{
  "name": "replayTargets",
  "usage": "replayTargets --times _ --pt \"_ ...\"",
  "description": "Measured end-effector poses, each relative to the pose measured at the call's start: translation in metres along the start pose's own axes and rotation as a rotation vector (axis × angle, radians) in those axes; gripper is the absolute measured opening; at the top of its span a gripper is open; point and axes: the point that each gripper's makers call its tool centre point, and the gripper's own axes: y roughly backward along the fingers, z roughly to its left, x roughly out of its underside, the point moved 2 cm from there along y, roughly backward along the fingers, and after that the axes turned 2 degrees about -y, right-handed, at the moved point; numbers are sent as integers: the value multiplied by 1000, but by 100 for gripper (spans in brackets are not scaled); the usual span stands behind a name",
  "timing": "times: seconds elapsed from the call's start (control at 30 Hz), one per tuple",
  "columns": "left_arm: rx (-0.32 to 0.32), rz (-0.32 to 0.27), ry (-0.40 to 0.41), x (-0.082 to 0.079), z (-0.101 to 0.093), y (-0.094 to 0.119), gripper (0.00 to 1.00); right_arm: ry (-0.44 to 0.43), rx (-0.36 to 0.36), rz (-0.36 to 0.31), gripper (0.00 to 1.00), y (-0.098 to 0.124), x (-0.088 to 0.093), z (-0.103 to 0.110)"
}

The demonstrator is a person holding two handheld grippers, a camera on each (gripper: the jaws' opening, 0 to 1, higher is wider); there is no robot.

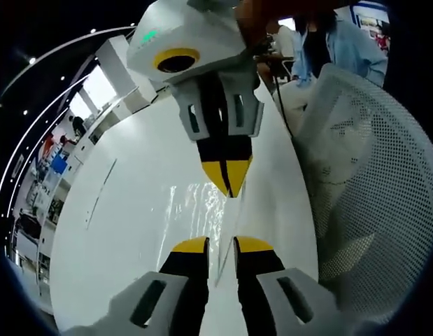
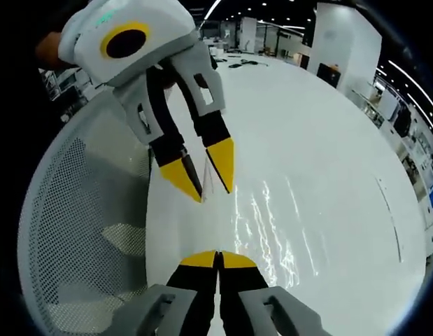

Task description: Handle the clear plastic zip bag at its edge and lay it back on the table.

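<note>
The white counter [image 1: 132,231] lies under my two tools, a mesh chair [image 2: 83,231] beside it. The clear zip bag [image 2: 272,224] lies ahead of both. My right hand-held gripper [image 2: 217,256] pinches its edge; my left hand-held gripper [image 1: 222,243] stands apart around the edge, probably to lay it flat.

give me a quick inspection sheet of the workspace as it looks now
surface: white table, glossy, with a thin dark line across it
job's things: clear plastic zip bag spread over the table, its edge running up between both grippers
clutter: nothing seen on the table
grippers: left gripper slightly open around the bag's edge; right gripper shut on the bag's edge
cables: dark cable hanging off the table's far end
surroundings: white mesh chair back beside the table; a person in a blue shirt; shelves and desks in a large bright hall
</note>
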Motion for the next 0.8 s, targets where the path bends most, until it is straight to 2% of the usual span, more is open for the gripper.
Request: replayTargets --times 0.47,0.8 --pt "23 -30 -62 -13 -7 1 9 -25 12 7 0 -1 -1 -5" --pt "34 -5 -70 -12 -8 -3 6 2 29 -17 0 3 -13 -7"
